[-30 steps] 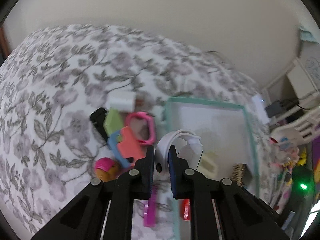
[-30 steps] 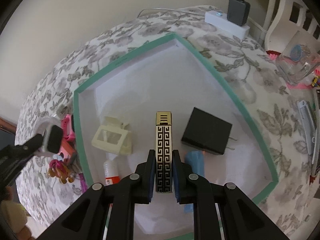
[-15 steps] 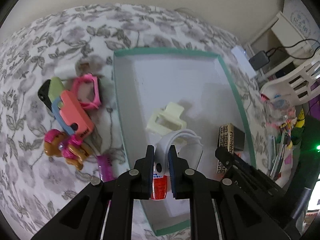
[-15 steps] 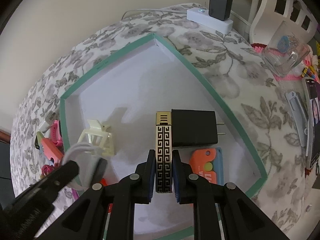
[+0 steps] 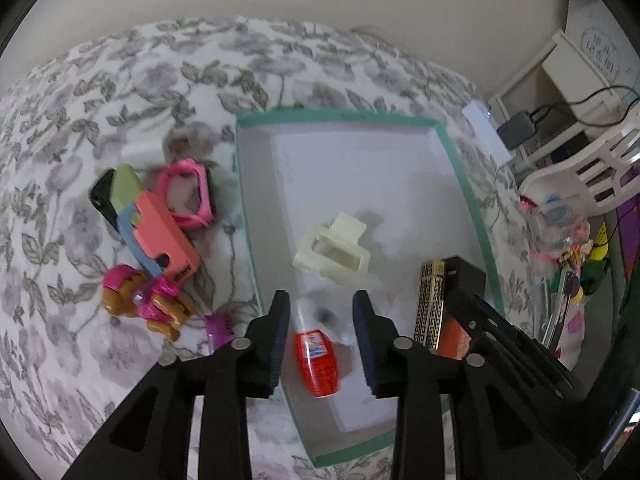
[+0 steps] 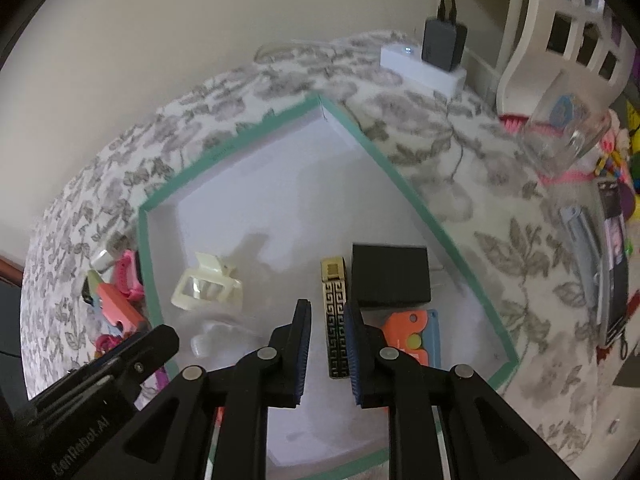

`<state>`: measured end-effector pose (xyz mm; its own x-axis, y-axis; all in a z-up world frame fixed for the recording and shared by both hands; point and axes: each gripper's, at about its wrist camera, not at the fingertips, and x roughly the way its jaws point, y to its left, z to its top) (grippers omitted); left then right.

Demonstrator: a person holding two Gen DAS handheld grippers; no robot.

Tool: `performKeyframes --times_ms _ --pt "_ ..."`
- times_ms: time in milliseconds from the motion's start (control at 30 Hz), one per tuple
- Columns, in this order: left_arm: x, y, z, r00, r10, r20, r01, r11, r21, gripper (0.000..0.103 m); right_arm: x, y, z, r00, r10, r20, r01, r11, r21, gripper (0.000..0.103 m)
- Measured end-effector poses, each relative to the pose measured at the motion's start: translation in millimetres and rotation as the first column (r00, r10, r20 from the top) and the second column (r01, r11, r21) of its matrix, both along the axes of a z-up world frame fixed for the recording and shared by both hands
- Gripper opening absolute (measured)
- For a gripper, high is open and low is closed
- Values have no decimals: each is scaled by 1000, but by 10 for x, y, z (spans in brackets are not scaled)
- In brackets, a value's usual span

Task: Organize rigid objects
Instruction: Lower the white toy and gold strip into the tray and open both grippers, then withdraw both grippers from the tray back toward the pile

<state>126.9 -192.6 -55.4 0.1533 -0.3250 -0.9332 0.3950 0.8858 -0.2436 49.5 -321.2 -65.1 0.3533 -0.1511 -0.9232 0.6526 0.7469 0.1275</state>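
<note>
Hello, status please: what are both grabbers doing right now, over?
Left gripper: fingers opening, white band loose in the box. Right gripper: fingers apart, gold lighter lying between, unpressed. Nothing in the way.

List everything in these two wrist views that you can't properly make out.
- White item in the box, under the left gripper as its jaws open with nothing pressed between them: motion-blurred in both views, so its shape is unclear.
- Purple item, left wrist view: mostly hidden behind the left gripper's finger.
- Orange card, left wrist view: largely covered by the right gripper.
- Red bottle label, left wrist view: too blurred to read.
</note>
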Motion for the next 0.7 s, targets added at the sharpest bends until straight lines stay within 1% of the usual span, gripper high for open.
performKeyframes --times_ms 100,133,167,200,233,267,367,433,500,533,567,700 --pt "18 65 114 1000 18 20 -17 1000 -24 50 11 45 95 1000 3 23 -2 1000 -25 19" --pt "29 94 138 999 27 21 -26 999 -30 57 18 67 120 1000 5 28 -4 999 -36 20" --pt "49 149 170 999 46 23 -45 998 -37 63 31 76 126 1000 7 29 -6 999 -42 23" --pt "72 185 188 998 60 25 -59 998 -36 65 47 104 130 1000 14 27 -12 999 -49 27" --pt "99 246 209 996 84 30 -83 996 -32 69 70 141 126 999 25 25 -23 998 -53 37" --pt "128 322 224 993 114 39 -113 993 -21 72 83 173 120 999 34 24 -32 998 -55 44" --pt "201 569 240 977 202 74 -205 978 43 80 166 301 69 997 73 13 -73 996 -55 44" --pt "260 726 227 964 246 97 -255 962 99 81 227 423 31 994 110 9 -110 993 -46 45" --pt "331 900 192 952 283 113 -299 940 163 82 281 545 6 990 141 15 -140 990 -31 51" --pt "356 965 180 948 296 118 -314 932 182 85 299 600 3 988 153 21 -152 988 -25 54" --pt "384 1050 159 943 311 121 -330 923 200 89 333 678 3 984 174 30 -173 985 -16 56" --pt "459 1329 98 925 360 118 -379 892 248 90 439 990 28 963 265 49 -264 964 -27 62"
